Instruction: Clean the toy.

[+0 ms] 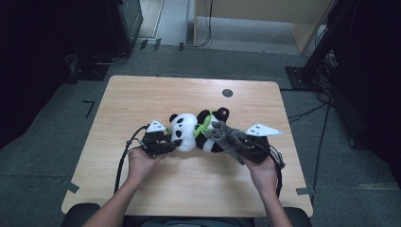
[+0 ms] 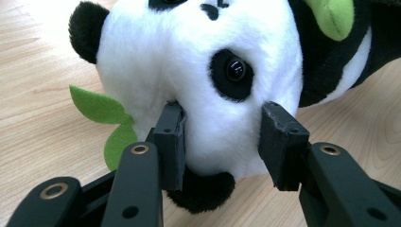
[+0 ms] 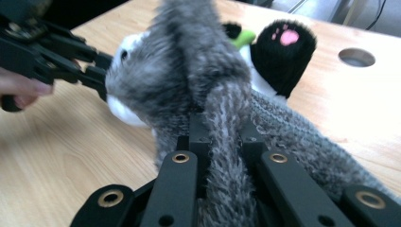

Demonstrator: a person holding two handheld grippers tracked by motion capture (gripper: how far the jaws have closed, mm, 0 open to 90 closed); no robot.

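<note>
Black-and-white plush panda toy [image 1: 196,130] lies on its side near the middle of the pale wooden table [image 1: 142,94], head toward nine o'clock and a black foot with a pink paw print [image 3: 285,47] toward one o'clock in the high view. The left gripper [image 2: 222,142] comes in from eight o'clock; its jaws are spread and press against the white head on either side of the cheek below a glossy black eye [image 2: 235,69]. A green felt leaf [image 2: 106,120] sticks out at nine o'clock of the head. A grey fuzzy knitted sock [image 1: 227,137] drapes over the panda's body; the right gripper [image 3: 222,142], at four o'clock of the toy, is pressed together on a fold of it.
</note>
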